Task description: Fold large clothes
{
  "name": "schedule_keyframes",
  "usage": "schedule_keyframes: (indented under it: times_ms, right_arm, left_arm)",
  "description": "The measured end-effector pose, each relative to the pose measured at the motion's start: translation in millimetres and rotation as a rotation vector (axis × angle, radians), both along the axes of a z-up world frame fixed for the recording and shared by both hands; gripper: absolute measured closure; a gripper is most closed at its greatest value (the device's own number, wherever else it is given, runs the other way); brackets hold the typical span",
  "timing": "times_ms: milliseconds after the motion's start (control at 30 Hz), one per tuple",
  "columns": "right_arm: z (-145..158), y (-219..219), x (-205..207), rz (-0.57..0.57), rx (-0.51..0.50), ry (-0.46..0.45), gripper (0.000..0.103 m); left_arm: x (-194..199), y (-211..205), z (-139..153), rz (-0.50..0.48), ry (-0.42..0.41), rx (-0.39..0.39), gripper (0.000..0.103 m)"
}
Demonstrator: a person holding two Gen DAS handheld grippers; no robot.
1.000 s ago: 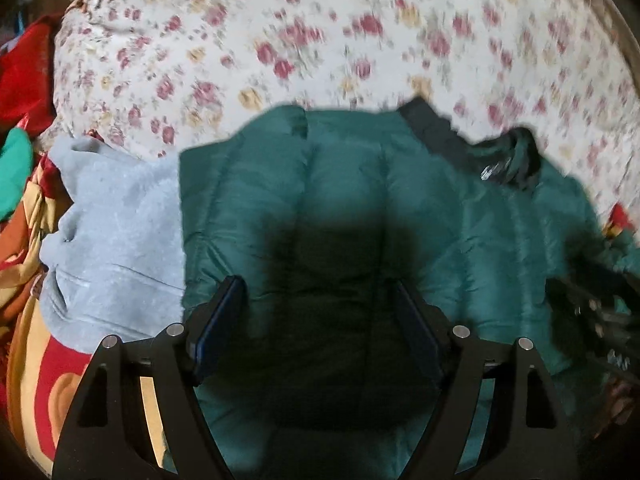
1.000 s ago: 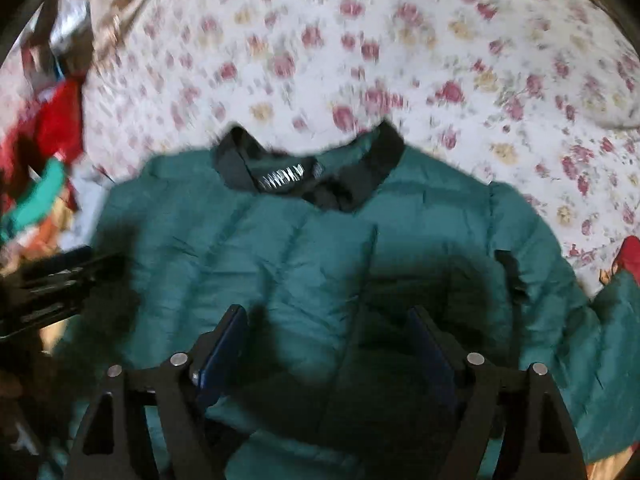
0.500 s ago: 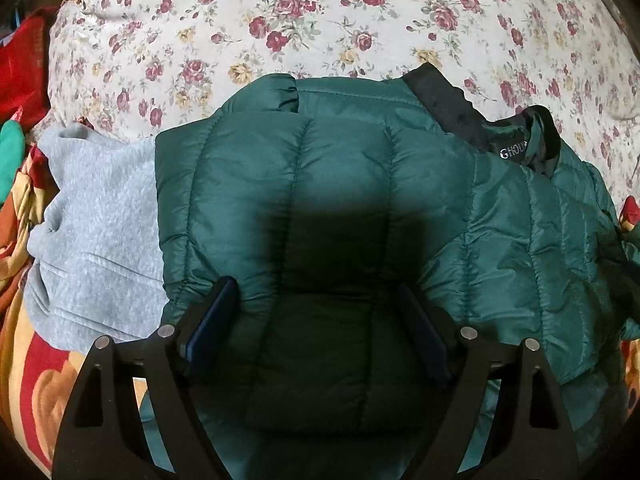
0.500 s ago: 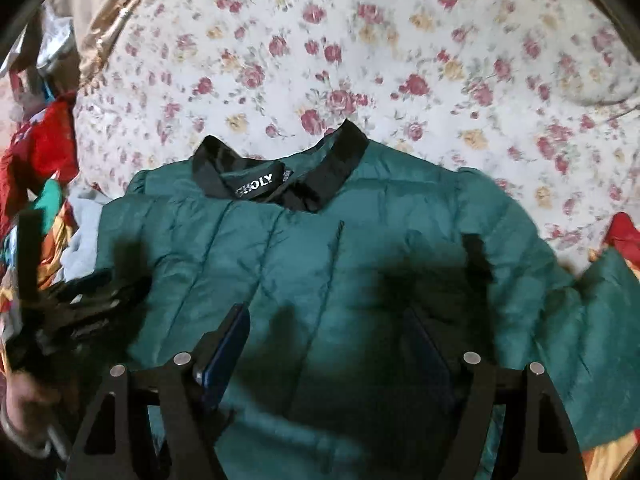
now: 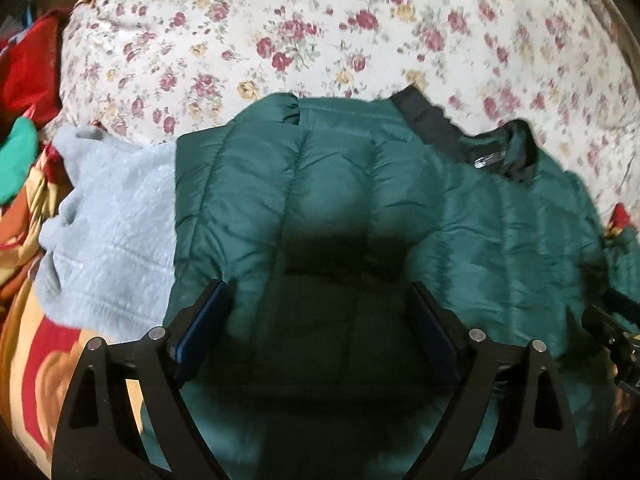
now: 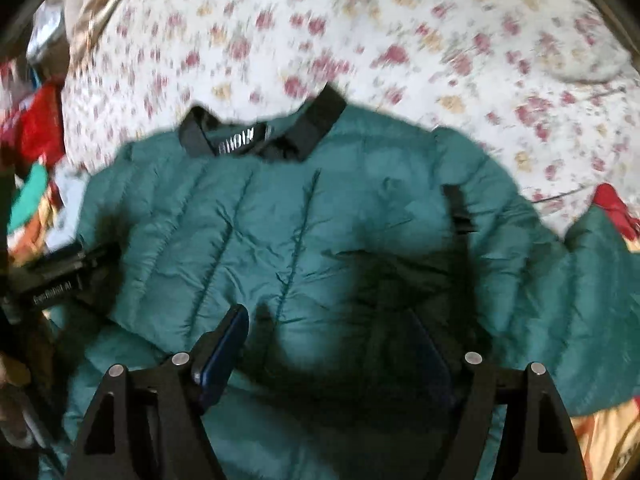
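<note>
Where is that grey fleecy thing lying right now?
In the left wrist view the grey fleece garment lies at the left, tucked against the left edge of the green puffer jacket, below the floral bedspread.

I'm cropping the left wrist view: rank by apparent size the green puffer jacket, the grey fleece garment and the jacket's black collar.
1. Green quilted puffer jacket, nearest the camera, which inflates it.
2. Grey fleece garment, partly under the jacket.
3. Black collar.

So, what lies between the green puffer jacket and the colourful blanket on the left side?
A grey fleece garment lies between the green puffer jacket and the colourful blanket; the left wrist view shows it.
</note>
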State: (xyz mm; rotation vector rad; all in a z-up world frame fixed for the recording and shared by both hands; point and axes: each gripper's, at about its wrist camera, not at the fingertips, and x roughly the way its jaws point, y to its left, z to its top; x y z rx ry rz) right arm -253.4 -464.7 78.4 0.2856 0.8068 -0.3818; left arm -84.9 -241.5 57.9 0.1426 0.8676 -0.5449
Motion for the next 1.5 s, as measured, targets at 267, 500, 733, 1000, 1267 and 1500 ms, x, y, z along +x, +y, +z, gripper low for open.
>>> schedule_keyframes:
  times_ms: [267, 500, 733, 1000, 1267, 1500]
  right_arm:
    - [21.4, 8.7, -32.1, -0.045, 0.0, -0.024, 0.019]
    - [39.0, 15.9, -55.0, -0.073, -0.049, -0.032, 0.018]
    - [49.4, 15.8, -83.3, -0.113, -0.102, -0.031, 0.018]
    - [56.3, -2.3, -113.9, -0.177, -0.143, -0.021, 0.018]
    - [51.8, -42.0, -136.4, -0.259, -0.147, -0.006, 0.018]
    - [34.5, -100.3, -159.9, -0.378, -0.114, -0.001, 0.018]
  left_arm:
    - [-44.8, 10.4, 40.0, -0.025, -0.028, -0.066, 0.013]
    - [-74.7, 10.6, 61.7, -0.065, -0.066, -0.071, 0.013]
    - [-102.6, 16.8, 76.3, -0.086, -0.098, -0.073, 0.013]
    - [-110.6, 16.9, 91.1, -0.107, -0.109, -0.1, 0.013]
    - [-107.8, 0.3, 82.3, -0.129, -0.092, -0.093, 0.013]
    - [-95.8, -7.0, 67.8, -0.131, -0.08, -0.087, 0.013]
